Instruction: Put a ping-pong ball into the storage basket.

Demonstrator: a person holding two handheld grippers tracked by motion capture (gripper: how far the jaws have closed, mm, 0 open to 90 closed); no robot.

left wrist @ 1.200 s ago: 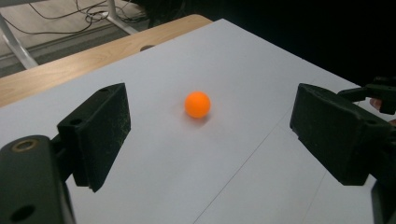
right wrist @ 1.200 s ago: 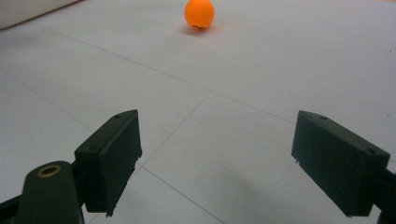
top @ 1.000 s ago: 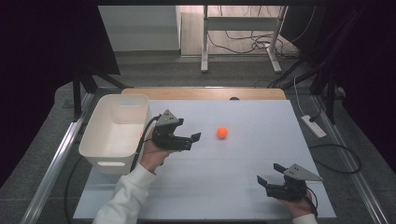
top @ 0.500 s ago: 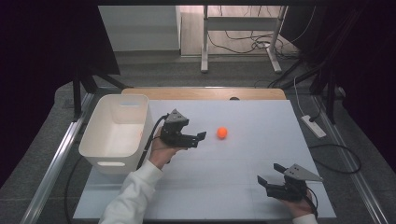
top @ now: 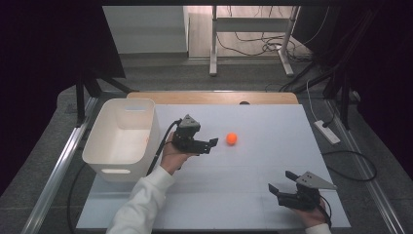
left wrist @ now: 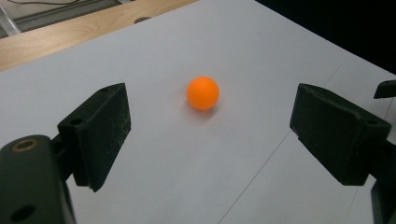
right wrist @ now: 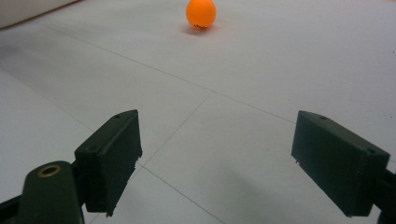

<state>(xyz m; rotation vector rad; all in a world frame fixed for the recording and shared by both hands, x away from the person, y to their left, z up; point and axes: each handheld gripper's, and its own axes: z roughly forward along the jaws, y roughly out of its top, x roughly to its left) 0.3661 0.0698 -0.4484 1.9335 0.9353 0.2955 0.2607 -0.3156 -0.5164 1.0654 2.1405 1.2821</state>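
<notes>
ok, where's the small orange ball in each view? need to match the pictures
High view: small orange ball sits mid-table, just right of the left tool.
Left gripper view: ball is above centre, ahead between the open jaws.
Right gripper view: ball is at the top edge, far ahead.
Shared landmark: the white tabletop with thin seam lines.
</notes>
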